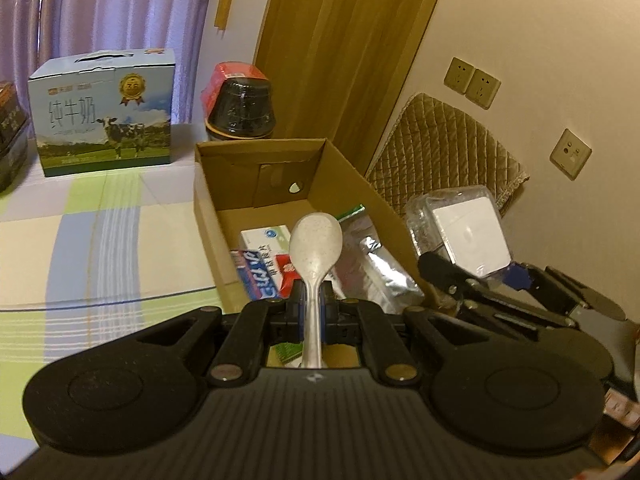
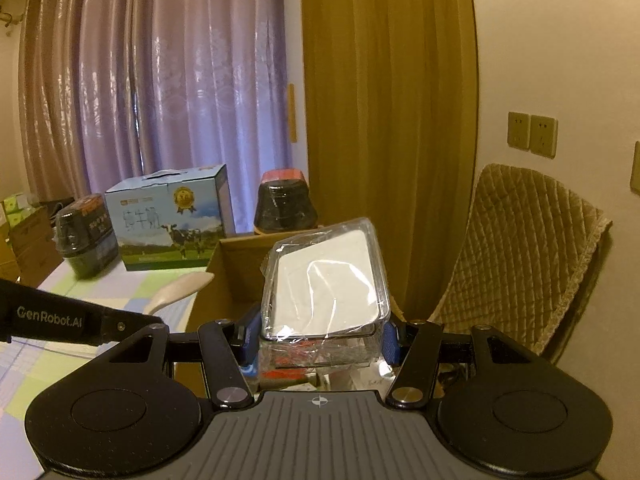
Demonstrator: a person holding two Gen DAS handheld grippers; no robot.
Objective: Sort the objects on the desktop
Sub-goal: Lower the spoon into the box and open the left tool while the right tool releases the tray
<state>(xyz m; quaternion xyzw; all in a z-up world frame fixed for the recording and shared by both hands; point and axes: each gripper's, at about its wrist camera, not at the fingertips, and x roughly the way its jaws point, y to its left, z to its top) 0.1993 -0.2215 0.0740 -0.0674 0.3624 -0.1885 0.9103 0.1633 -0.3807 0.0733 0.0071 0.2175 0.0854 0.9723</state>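
My left gripper is shut on the handle of a pale speckled spoon, whose bowl points forward over the open cardboard box. Inside the box lie a toothpaste carton, a white medicine box and a silver foil pouch. My right gripper is shut on a clear plastic case holding a white square item, held above the box's right side. In the left wrist view the case and the right gripper hang just right of the box. The spoon shows at left in the right wrist view.
A blue milk carton with a cow picture and a black tub with a red lid stand behind the box on the checked tablecloth. Another dark tub sits far left. A quilted chair back stands at right, by the wall.
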